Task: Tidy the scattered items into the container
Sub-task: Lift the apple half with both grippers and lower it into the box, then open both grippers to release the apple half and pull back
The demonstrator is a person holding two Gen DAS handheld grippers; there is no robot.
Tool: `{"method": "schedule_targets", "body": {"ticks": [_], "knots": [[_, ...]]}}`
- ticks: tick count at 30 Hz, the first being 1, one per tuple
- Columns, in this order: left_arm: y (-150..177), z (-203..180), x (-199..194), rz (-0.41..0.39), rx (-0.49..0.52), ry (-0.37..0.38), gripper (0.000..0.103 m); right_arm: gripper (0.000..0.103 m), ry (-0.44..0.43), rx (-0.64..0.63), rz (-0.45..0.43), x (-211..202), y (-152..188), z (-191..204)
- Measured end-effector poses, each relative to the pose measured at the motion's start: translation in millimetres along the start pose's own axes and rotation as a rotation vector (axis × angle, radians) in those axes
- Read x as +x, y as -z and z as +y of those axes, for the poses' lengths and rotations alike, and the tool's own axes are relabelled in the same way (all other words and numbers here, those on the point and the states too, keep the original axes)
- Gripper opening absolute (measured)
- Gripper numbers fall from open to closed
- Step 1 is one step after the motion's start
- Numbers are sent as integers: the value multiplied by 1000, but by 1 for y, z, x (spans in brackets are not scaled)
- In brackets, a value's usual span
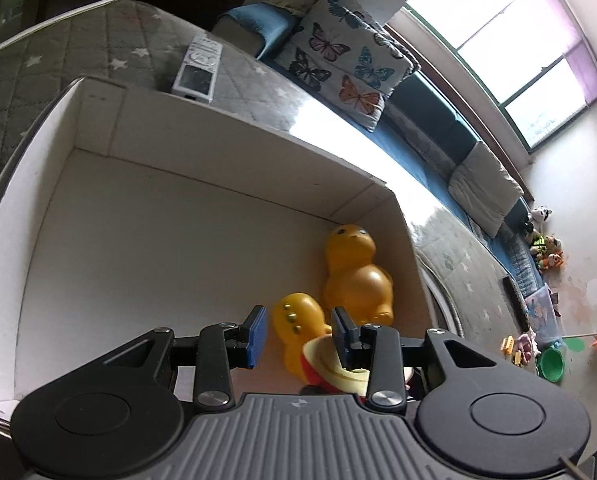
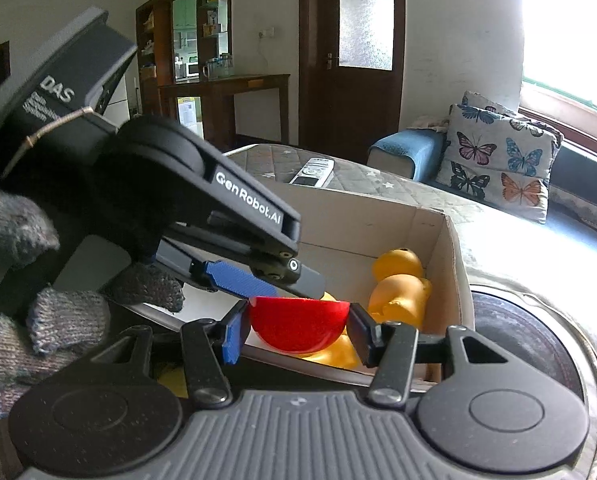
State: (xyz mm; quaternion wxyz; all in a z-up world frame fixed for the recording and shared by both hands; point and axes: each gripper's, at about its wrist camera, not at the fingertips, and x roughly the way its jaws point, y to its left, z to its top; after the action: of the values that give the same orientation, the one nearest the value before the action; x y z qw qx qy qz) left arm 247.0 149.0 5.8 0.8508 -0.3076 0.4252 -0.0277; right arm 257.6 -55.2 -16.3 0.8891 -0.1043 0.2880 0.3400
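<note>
While clamped in right gripper (image 2: 296, 330), red bowl (image 2: 298, 326) hides part of yellow toy; orange duck (image 1: 354, 276) inside cardboard box (image 1: 218, 152); left gripper (image 1: 300, 338) grip unclear.

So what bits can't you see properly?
- Left wrist view: lower end of the yellow toy, hidden behind the left gripper.
- Right wrist view: whatever sits under the red bowl shape, hidden by the right gripper.
- Left wrist view: small toys in the far corner, too small.
</note>
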Motion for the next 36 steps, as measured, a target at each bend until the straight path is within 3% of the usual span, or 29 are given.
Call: {"method": "schedule_targets", "body": {"ticks": [7,20,36], "knots": [[0,3,-2,-6,-5,2,37,60,4,3,1,-1,-1,3],[5,3,-16,-24,-3,0,37,62,8,-1,-13,-18,3,10],[37,-12,-58,-81,79,-28,37,70,2,3,-31,-52,24,30]]}}
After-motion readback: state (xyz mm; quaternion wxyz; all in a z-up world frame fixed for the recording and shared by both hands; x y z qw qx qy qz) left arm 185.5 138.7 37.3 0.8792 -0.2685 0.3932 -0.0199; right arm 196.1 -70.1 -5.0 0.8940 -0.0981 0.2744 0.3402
